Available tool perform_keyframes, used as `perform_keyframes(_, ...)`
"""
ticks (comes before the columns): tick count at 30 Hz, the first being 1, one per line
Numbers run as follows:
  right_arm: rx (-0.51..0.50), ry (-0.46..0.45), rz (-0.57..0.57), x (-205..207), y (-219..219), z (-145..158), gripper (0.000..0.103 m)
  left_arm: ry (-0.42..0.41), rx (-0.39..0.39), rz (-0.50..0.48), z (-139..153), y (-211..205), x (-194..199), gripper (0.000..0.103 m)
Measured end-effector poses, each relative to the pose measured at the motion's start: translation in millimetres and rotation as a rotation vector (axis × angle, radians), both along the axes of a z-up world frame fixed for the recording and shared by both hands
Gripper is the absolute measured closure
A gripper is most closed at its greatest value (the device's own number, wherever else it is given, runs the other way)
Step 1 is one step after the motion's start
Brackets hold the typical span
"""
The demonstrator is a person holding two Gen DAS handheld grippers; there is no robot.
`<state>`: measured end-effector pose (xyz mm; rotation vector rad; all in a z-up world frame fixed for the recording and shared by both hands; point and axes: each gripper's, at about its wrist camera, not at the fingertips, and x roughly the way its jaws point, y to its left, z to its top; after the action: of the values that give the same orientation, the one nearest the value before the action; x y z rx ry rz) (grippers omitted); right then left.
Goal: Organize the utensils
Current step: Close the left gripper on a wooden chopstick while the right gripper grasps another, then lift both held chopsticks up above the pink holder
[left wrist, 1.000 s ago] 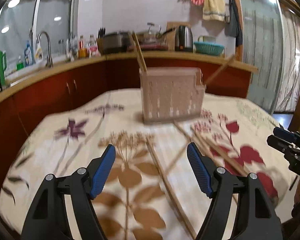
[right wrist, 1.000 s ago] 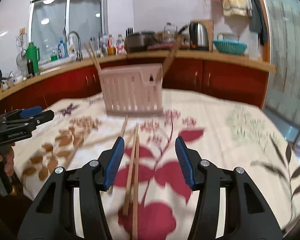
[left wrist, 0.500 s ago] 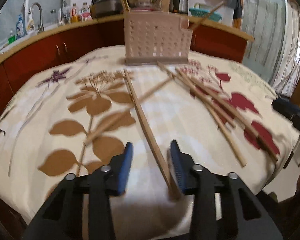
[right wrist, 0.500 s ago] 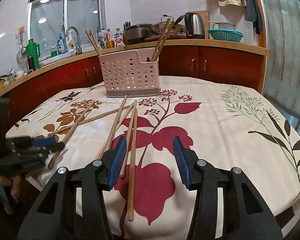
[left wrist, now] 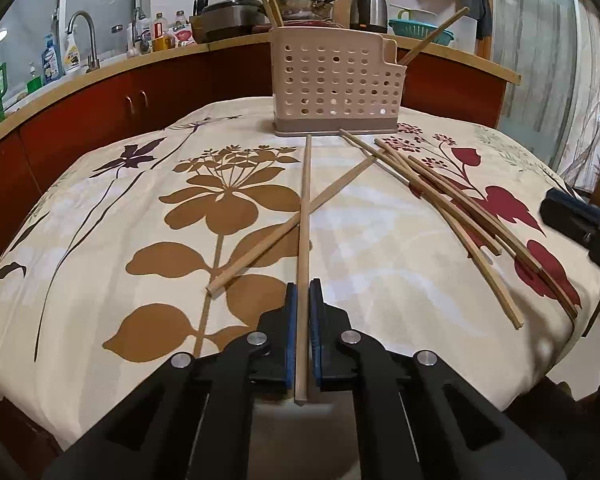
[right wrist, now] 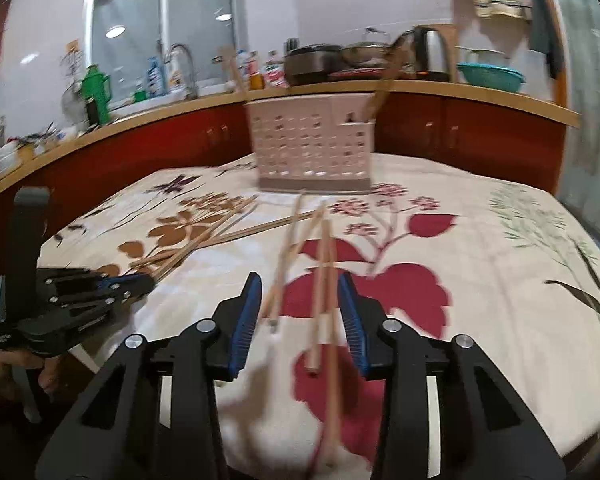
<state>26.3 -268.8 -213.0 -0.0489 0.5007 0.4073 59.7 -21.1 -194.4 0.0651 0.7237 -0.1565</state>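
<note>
We have the left gripper [left wrist: 303,316] clamped on the near end of a long straight wooden chopstick [left wrist: 305,216] that lies on the floral tablecloth [left wrist: 100,248] pointing at the beige perforated plastic utensil holder [left wrist: 332,84] near the table's far edge. Our right gripper [right wrist: 298,316] is closing around a bundle of loose wooden chopsticks [right wrist: 322,280] near the front edge, pads not yet touching. Next we would lift and drop them upright into the holder.

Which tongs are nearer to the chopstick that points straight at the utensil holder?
Left. The left tongs are shut on the near end of that chopstick. The right tongs sit off to its right, closing around other chopsticks lying on the tablecloth.
</note>
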Motion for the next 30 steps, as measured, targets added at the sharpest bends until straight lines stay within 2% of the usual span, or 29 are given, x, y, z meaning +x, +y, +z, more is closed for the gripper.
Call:
perform_keyframes(4,-0.034,0.039,0.032,9.4,15.1,-13.4,0.077,0.002,-0.017,0.004,0.6,4.8,1.5,0.096)
perform_keyframes(8,-0.050,0.084,0.028,19.5,19.6,-25.6,0.081,0.003,-0.024,0.000,0.8,5.5,2.3,0.096)
perform_keyframes(12,-0.058,0.114,0.023,25.8,20.7,-32.8,0.095,0.005,-0.030,-0.002,0.6,6.2,3.1,0.096)
perform_keyframes(18,-0.063,0.095,0.015,23.3,19.1,-29.3,0.096,0.003,-0.024,-0.003,0.8,5.4,3.2,0.096)
perform_keyframes(30,-0.027,0.009,-0.060,8.6,-10.0,5.9,0.097,-0.057,-0.021,0.003,20.3,5.5,0.2,0.096)
